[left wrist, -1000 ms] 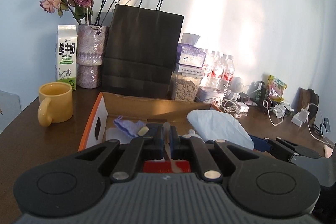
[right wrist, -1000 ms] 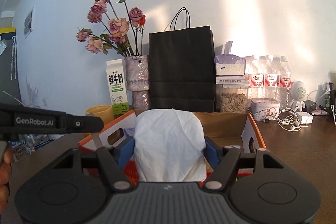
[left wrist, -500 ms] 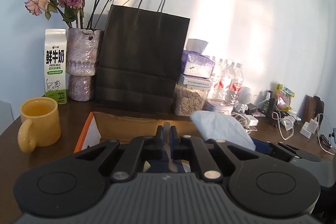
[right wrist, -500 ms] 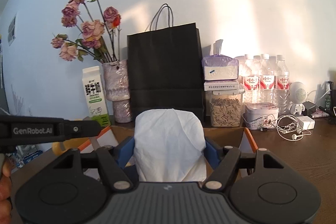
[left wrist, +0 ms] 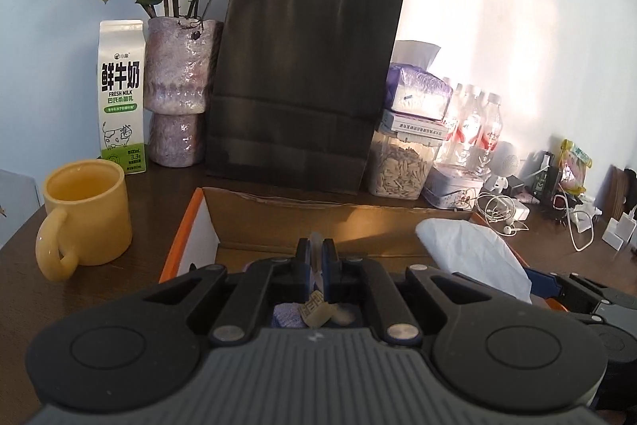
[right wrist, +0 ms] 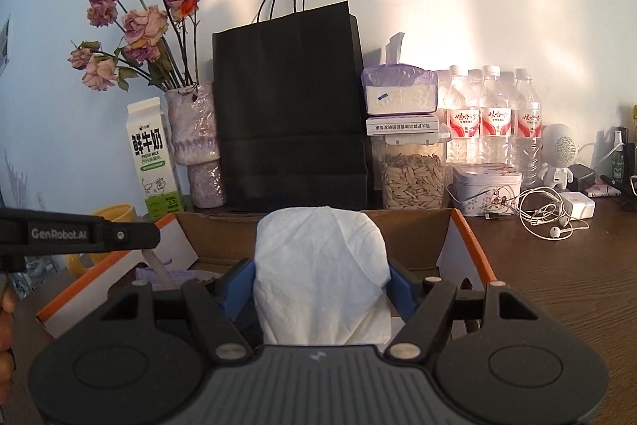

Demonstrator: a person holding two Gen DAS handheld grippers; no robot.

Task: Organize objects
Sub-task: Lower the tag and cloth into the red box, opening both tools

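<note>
Two handheld grippers are seen poised over an open cardboard box (right wrist: pixel 466 245) on a dark wooden table (left wrist: pixel 159 194). The left gripper (left wrist: pixel 317 257) is pinched tight on a thin, pale strip-like item (left wrist: pixel 316 245), its nature unclear; a small tan tag (left wrist: pixel 316 311) hangs beneath it, above a purple object (left wrist: pixel 286 315) in the box. The right gripper (right wrist: pixel 321 277) is clamped on a white tissue pack (right wrist: pixel 320 265), held upright between blue fingers (right wrist: pixel 237 285) above the box's near edge. A yellow mug (left wrist: pixel 85 210) stands left of the box. Behind it, a milk carton (left wrist: pixel 121 102), a vase of dried roses (left wrist: pixel 179 86), a black paper bag (left wrist: pixel 302 86) and a seed jar (right wrist: pixel 412 174) are lined against the wall.
</note>
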